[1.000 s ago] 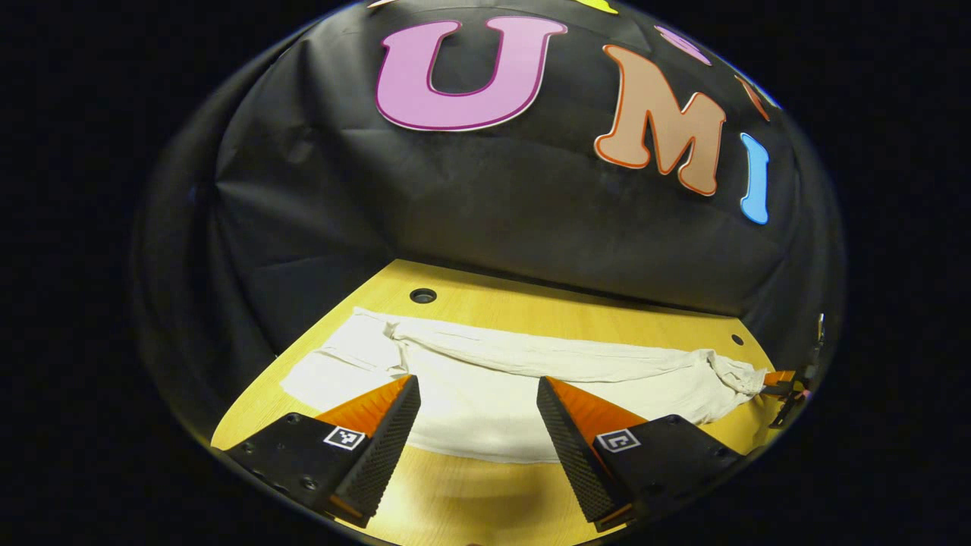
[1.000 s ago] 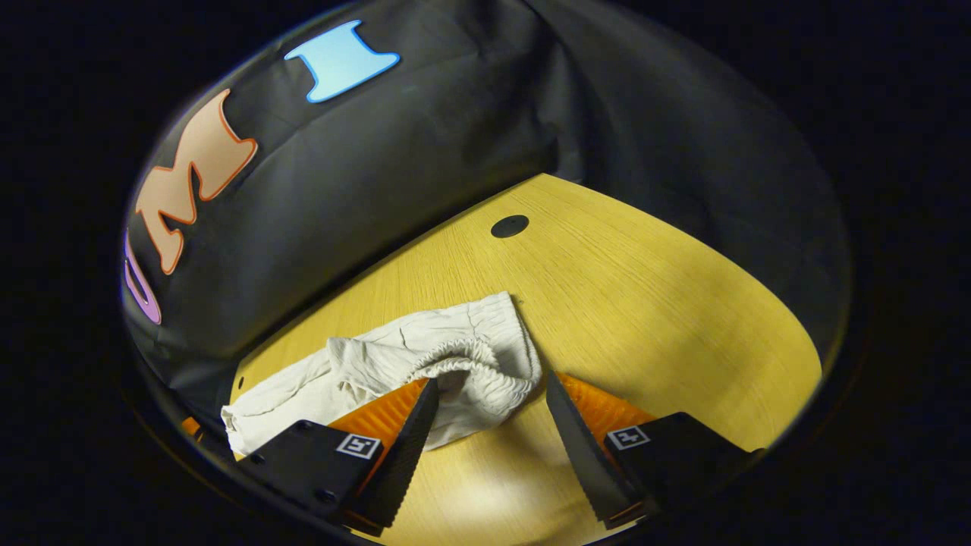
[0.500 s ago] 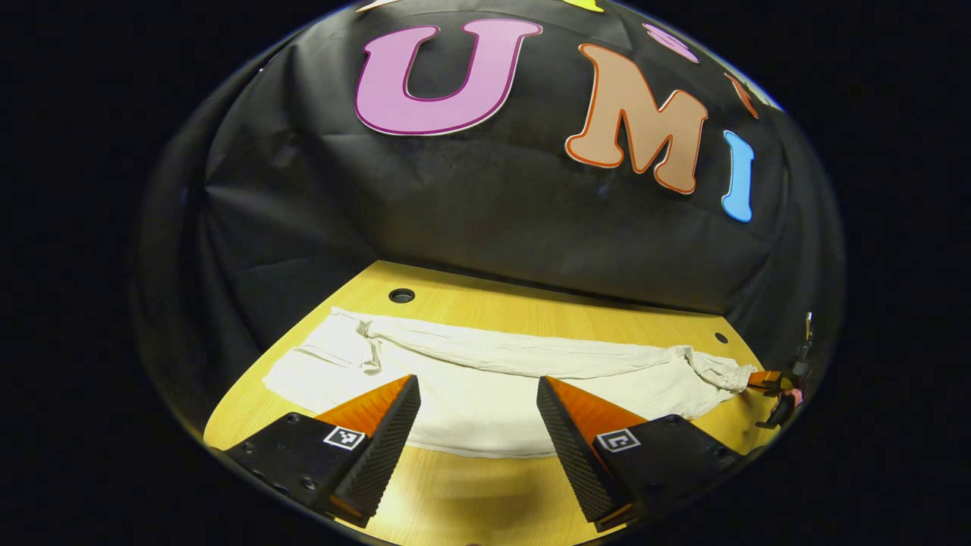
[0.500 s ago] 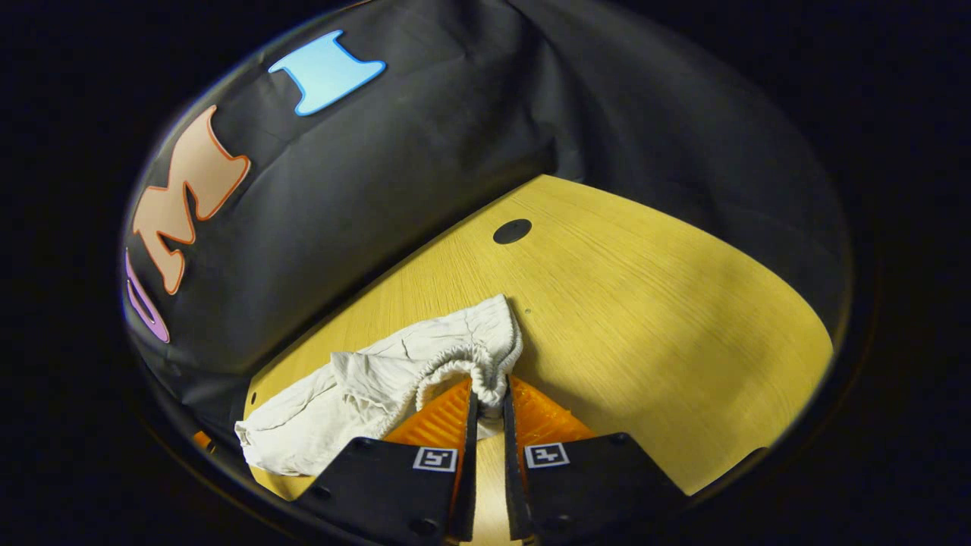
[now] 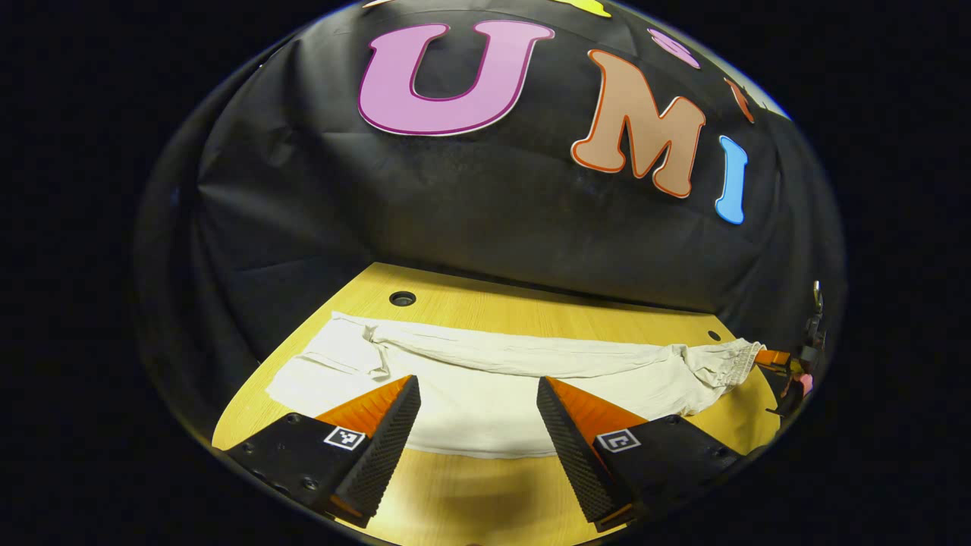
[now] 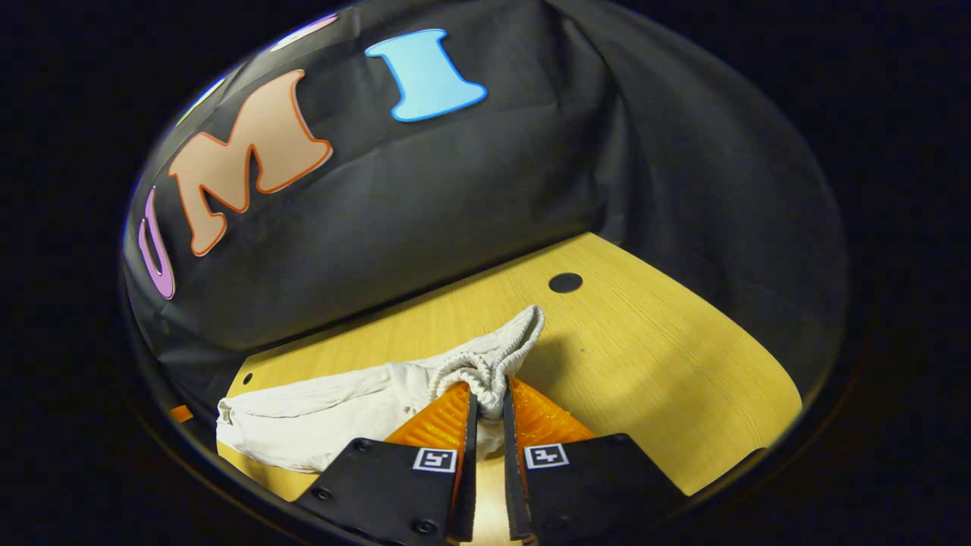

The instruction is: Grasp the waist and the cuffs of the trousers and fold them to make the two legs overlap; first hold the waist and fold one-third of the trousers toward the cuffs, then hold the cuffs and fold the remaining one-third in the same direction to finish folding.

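Note:
White trousers (image 5: 493, 379) lie stretched across the wooden table (image 5: 470, 500), cuffs at the left and elastic waist (image 5: 732, 360) at the far right. My left gripper (image 5: 478, 394) hovers open over the near edge of the legs, with nothing between its fingers. In the right gripper view my right gripper (image 6: 486, 402) is shut on the gathered waistband (image 6: 485, 371), which is lifted off the table; the trousers (image 6: 318, 417) trail away to the left. The right gripper (image 5: 774, 358) is also seen at the far right of the left gripper view.
The table (image 6: 667, 379) has a round cable hole at its back left (image 5: 402, 299) and another at the back right (image 6: 565, 283). The black cloth wall stands close behind the table. Bare wood lies to the right of the waistband.
My right gripper went from open to shut on the waistband, then raised it and pulled the trousers straighter. My left gripper stayed open, shifting only slightly.

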Available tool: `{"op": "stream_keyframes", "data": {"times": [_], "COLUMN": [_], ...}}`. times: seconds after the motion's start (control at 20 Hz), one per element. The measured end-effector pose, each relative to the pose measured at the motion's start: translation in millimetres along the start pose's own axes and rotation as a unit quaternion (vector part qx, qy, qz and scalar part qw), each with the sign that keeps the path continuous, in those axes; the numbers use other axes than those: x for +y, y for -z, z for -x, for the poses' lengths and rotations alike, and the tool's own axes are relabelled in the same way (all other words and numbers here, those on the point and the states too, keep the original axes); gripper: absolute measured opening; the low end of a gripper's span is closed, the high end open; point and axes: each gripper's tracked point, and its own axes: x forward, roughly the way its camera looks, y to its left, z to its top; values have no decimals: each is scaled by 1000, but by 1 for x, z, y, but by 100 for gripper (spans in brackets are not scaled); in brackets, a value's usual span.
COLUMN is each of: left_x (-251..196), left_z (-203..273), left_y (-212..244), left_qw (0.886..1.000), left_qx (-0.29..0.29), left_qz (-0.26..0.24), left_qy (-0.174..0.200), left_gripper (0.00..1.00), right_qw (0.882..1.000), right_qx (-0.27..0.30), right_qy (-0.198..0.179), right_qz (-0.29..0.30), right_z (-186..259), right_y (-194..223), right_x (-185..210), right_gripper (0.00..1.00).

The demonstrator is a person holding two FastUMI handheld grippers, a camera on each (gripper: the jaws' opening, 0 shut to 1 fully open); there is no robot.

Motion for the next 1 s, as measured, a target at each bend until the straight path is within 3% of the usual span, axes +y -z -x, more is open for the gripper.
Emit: {"op": "stream_keyframes", "data": {"times": [0.25, 0.45, 0.7, 1.0], "left_x": [31, 50, 74, 115], "left_z": [-3, -7, -9, -10], "left_y": [-1, -4, -1, 13], "left_qw": [999, 999, 999, 999], "left_qx": [11, 12, 11, 20], "left_qz": [-29, -24, -19, 1], "left_qy": [20, 36, 41, 25], "left_gripper": [94, 95, 94, 95], "right_qw": [999, 997, 991, 981], "right_qx": [-34, -45, -41, -12], "right_qy": [-12, -48, -102, -150], "right_qz": [22, 44, 81, 121], "right_z": [16, 30, 46, 51], "right_y": [-15, -10, 24, 87], "right_x": [81, 162, 270, 353], "right_gripper": [18, 18, 18, 18]}}
